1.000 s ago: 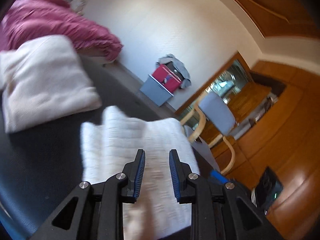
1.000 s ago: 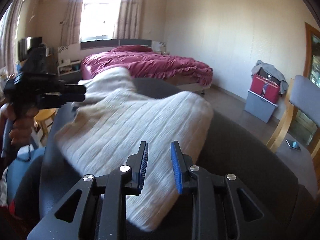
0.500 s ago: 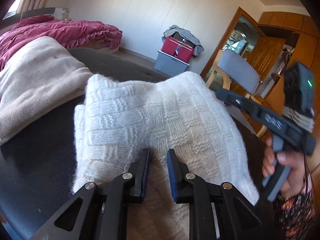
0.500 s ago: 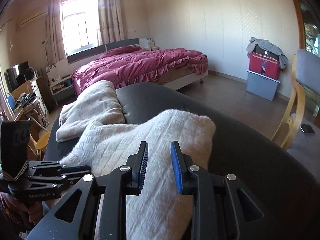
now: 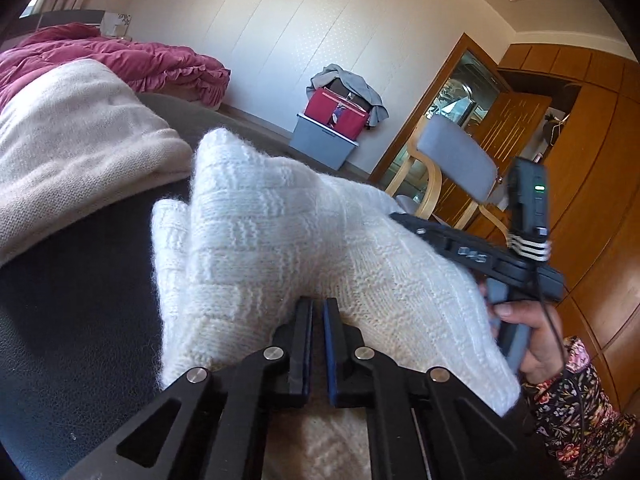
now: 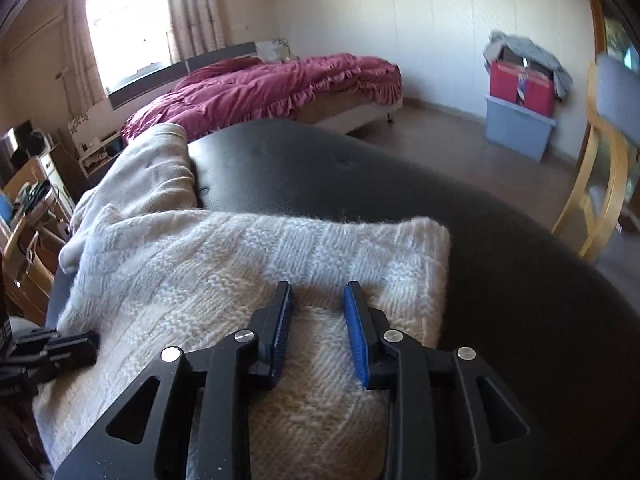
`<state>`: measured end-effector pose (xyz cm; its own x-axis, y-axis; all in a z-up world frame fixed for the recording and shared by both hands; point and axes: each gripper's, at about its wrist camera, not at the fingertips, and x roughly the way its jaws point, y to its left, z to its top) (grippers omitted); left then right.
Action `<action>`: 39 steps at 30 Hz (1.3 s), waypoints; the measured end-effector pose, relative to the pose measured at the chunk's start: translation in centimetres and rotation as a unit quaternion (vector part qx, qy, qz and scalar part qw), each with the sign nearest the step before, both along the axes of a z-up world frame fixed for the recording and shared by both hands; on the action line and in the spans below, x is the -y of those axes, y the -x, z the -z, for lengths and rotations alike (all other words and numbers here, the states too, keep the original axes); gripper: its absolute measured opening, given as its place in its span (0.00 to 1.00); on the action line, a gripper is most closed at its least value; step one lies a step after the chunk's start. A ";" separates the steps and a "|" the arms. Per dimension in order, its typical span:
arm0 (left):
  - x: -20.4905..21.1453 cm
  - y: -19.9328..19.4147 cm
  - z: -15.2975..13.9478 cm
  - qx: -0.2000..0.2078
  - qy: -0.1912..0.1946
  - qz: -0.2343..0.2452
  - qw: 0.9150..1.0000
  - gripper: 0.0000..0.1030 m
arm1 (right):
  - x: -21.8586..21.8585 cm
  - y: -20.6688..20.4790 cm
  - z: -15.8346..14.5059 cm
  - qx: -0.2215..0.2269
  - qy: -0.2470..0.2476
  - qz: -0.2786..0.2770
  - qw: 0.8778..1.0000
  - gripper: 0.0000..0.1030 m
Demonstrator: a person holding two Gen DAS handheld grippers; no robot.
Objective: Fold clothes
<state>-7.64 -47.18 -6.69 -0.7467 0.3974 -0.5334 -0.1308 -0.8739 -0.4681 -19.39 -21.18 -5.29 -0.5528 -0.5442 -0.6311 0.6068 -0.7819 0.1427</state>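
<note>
Lying across the dark table [image 6: 520,264], the white knit [image 6: 224,264] fills the lower middle of the right wrist view, its far edge straight and its right corner squared; in the left wrist view it humps up in the centre of the frame. A beige garment [image 5: 76,140] rests folded at the upper left of that view, touching the knit's far side.

The left gripper [image 5: 318,312] has its jaws nearly together at the knit's near edge; they look pinched on a thin bit of wool, though the cloth between the pads is hard to see. The right gripper [image 6: 318,300] sits over the knit at the lower centre of its view with jaws parted moderately wide, gripping nothing. The hand [image 5: 524,332] holding it shows at the right edge of the left view.

By the look of it, a fold of the knit is in hand: one side is pinched and lifted while the other lies flat. Whether this is a fold being laid over or one being raised, I cannot tell. Any next move needs the raised hump smoothed and the edges matched.
</note>
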 end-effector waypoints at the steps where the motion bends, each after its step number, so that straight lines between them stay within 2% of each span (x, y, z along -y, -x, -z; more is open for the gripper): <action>1: -0.1 -0.2 0.0 -0.002 0.001 -0.002 1.000 0.06 | -0.5 -1.1 -0.7 -0.009 0.012 -0.009 1.000 0.31; 4: -0.2 -0.2 0.0 -0.006 0.003 -0.003 1.000 0.06 | -2.0 -4.5 -2.7 -0.037 0.049 -0.036 0.997 0.31; 5: -0.2 -0.3 0.0 -0.007 0.003 -0.003 1.000 0.06 | -2.0 -6.0 -2.8 -0.052 0.040 -0.049 0.997 0.31; 9: -0.5 -0.3 -0.2 -0.011 0.016 -0.008 1.000 0.06 | -1.3 -11.7 -2.3 -0.111 -0.017 -0.103 0.988 0.31; 11: -0.8 -0.3 -0.4 -0.012 0.025 -0.012 1.000 0.06 | -0.6 -13.2 -1.3 -0.123 -0.043 -0.120 0.984 0.31; 14: -1.7 -1.2 -1.6 -0.014 0.060 -0.042 0.997 0.06 | 0.9 -14.3 0.2 -0.131 -0.096 -0.133 0.978 0.31; 15: -2.1 -1.6 -2.2 -0.015 0.069 -0.057 0.996 0.09 | 1.4 -14.6 0.6 -0.134 -0.114 -0.137 0.975 0.31; 18: -3.7 -3.9 -4.1 -0.061 0.074 -0.065 0.993 0.19 | 2.9 -15.7 2.1 -0.142 -0.167 -0.149 0.964 0.31; 19: -4.2 -4.6 -4.8 -0.076 0.075 -0.067 0.992 0.19 | 2.9 -15.7 2.1 -0.140 -0.167 -0.151 0.964 0.31; 23: -7.1 -4.8 -4.0 -0.057 0.160 -0.047 0.984 0.20 | 1.6 -14.1 1.7 -0.107 -0.130 -0.152 0.974 0.32; 25: -6.9 -4.0 -1.9 -0.022 0.196 -0.059 0.979 0.20 | 1.1 -13.4 1.6 -0.091 -0.114 -0.151 0.978 0.32; 28: -7.3 -4.6 -0.5 -0.039 0.234 -0.052 0.970 0.20 | 0.6 -12.9 1.4 -0.075 -0.100 -0.152 0.980 0.33; 31: -8.4 -5.0 0.1 -0.055 0.293 -0.034 0.954 0.21 | -0.4 -13.3 0.7 -0.072 -0.072 -0.154 0.983 0.33; 35: -7.8 -5.1 0.2 -0.057 0.272 -0.031 0.960 0.20 | -2.0 -13.0 -0.9 -0.093 -0.029 -0.127 0.987 0.35; 38: -7.8 -5.3 0.1 -0.060 0.265 -0.032 0.962 0.20 | -2.5 -11.8 -1.5 -0.098 -0.023 -0.088 0.991 0.50; 39: -7.8 -5.3 0.1 -0.061 0.263 -0.032 0.962 0.20 | -2.5 -11.2 -1.6 -0.094 -0.022 -0.080 0.992 0.50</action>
<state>-2.29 -39.34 -6.77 -0.8309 0.0472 -0.5544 -0.0946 -0.9939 0.0572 -8.19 -18.69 -3.66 -0.5726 -0.6088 -0.5491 0.7359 -0.6768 -0.0170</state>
